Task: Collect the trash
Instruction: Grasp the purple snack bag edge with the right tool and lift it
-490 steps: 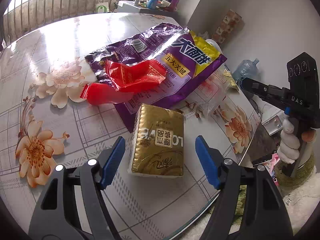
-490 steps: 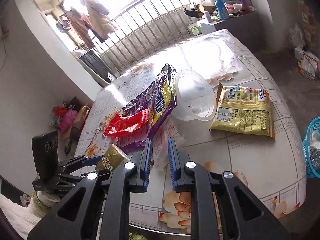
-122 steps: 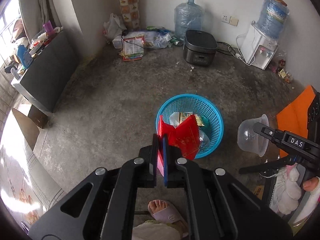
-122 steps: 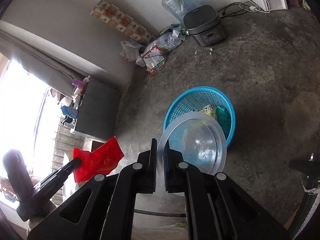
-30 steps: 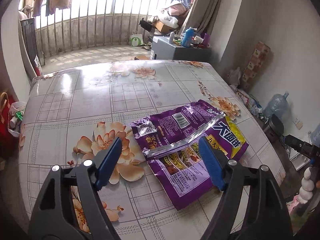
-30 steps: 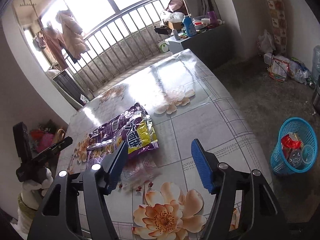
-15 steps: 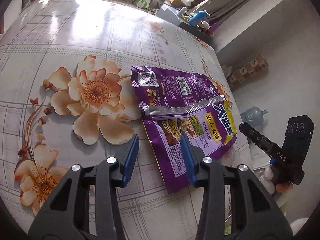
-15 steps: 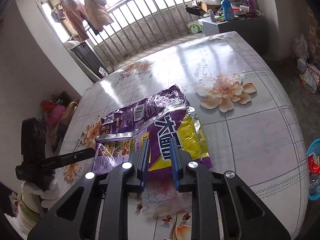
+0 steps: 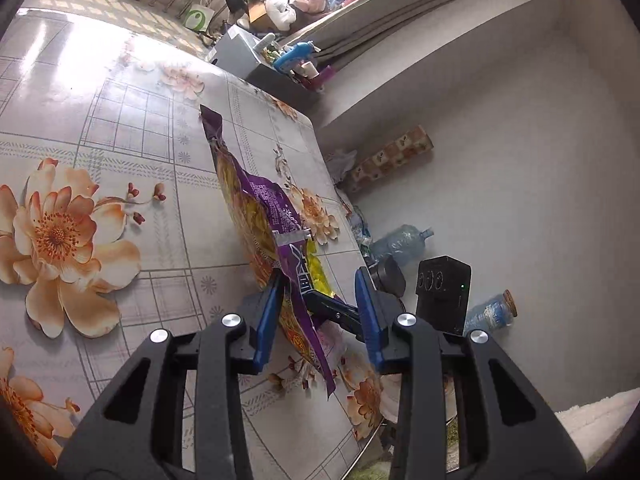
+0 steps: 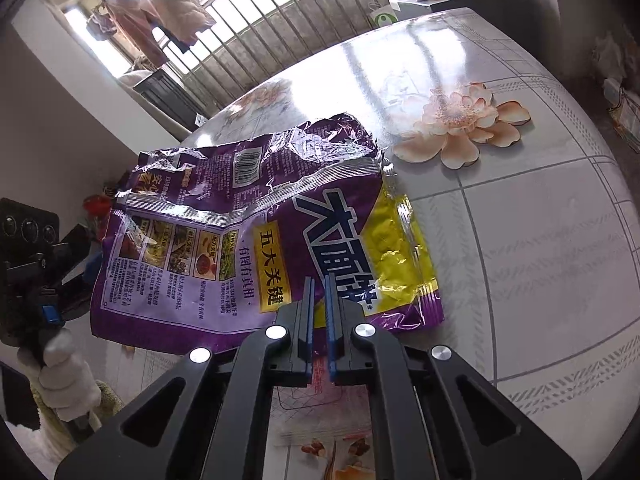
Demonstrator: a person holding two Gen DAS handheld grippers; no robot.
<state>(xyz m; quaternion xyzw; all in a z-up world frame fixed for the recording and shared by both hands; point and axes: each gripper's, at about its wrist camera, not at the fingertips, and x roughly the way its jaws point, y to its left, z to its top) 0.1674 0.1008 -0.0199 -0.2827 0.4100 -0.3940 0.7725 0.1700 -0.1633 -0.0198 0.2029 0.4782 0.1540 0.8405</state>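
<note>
A crumpled purple and yellow snack bag [image 10: 248, 232] lies on the flowered table [image 10: 540, 240]. My right gripper [image 10: 319, 280] is shut on the bag's near edge. In the left wrist view the bag [image 9: 260, 200] stands tilted up, edge-on, with my right gripper's black fingers [image 9: 332, 311] holding it from the right. My left gripper [image 9: 318, 276] straddles the bag's near corner and its jaws are closing. The bag sits close to the left blue pad [image 9: 269, 316], well clear of the right pad. A clear wrapper with red print [image 10: 320, 412] lies under my right gripper.
The table's edge [image 9: 320, 160] runs close on the right, with water bottles [image 9: 400, 240] on the floor beyond. A grey cabinet with bottles [image 9: 280, 72] stands past the far end. A gloved hand [image 10: 64, 368] holds the left gripper beside the table.
The right jaws have shut on the bag's near edge. The bag, flat before, now stands tilted up on edge. My left gripper has rolled, narrowed and come around the bag's corner.
</note>
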